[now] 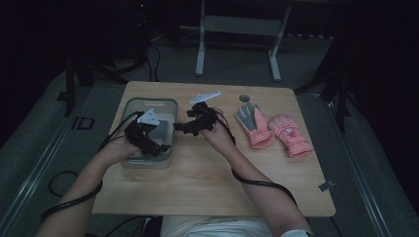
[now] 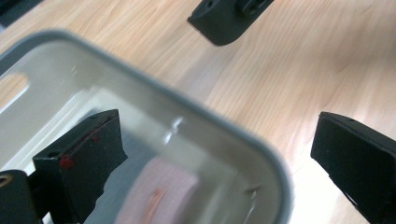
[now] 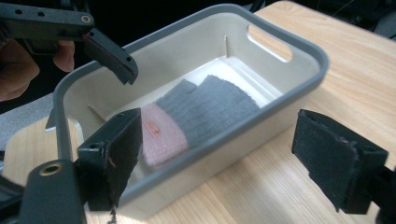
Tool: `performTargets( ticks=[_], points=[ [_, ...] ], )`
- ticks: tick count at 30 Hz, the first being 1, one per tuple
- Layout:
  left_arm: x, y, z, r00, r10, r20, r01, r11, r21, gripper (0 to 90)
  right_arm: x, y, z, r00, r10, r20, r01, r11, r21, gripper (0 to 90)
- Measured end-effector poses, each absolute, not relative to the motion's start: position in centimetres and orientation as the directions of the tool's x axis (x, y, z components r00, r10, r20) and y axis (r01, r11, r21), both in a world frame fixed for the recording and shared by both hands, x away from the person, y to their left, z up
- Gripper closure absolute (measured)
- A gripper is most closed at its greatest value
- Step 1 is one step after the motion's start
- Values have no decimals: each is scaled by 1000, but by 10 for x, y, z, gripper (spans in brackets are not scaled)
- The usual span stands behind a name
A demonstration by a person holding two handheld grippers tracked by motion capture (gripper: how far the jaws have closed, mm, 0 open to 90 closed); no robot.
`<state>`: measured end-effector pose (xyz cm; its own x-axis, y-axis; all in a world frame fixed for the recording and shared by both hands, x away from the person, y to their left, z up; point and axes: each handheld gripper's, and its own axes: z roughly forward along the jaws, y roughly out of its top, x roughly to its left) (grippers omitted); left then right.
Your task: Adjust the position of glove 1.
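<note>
A white bin with a grey rim (image 1: 148,100) stands at the table's left. In it lies a glove (image 3: 205,107) with grey fingers and a pink cuff, blurred in the left gripper view (image 2: 159,196). My left gripper (image 1: 163,147) hovers at the bin's near right corner, open, one jaw over the inside and the other outside the rim (image 2: 196,107). My right gripper (image 1: 179,127) is just right of the bin (image 3: 299,42), pointing at it, open with nothing between its jaws. Two more pink gloves lie at the right, one grey palm up (image 1: 254,126), one pink (image 1: 291,134).
Bare wood lies in front of the bin and between the bin and the loose gloves. A round cable hole (image 1: 244,98) sits near the far edge. Cables trail off the near left edge. A small tag (image 1: 326,186) lies at the near right corner.
</note>
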<state>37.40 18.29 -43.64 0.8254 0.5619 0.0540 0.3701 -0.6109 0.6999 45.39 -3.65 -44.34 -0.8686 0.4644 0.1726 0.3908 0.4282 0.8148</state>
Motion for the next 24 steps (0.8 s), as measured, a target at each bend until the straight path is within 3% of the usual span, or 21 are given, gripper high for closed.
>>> performTargets(
  ticks=[8, 16, 24],
  points=[
    [360, 157, -435, 845, 534, 40, 330, -579, 745, 22, 440, -67, -438, -879, 463, 111, 347, 462, 816, 139],
    [349, 128, -438, 865, 501, 23, 307, -565, 766, 22, 434, -97, -431, -852, 493, 177, 416, 431, 800, 141],
    [346, 111, -447, 871, 490, 45, 281, -572, 770, 22, 433, -134, -435, -832, 530, 165, 418, 402, 814, 135]
  ],
)
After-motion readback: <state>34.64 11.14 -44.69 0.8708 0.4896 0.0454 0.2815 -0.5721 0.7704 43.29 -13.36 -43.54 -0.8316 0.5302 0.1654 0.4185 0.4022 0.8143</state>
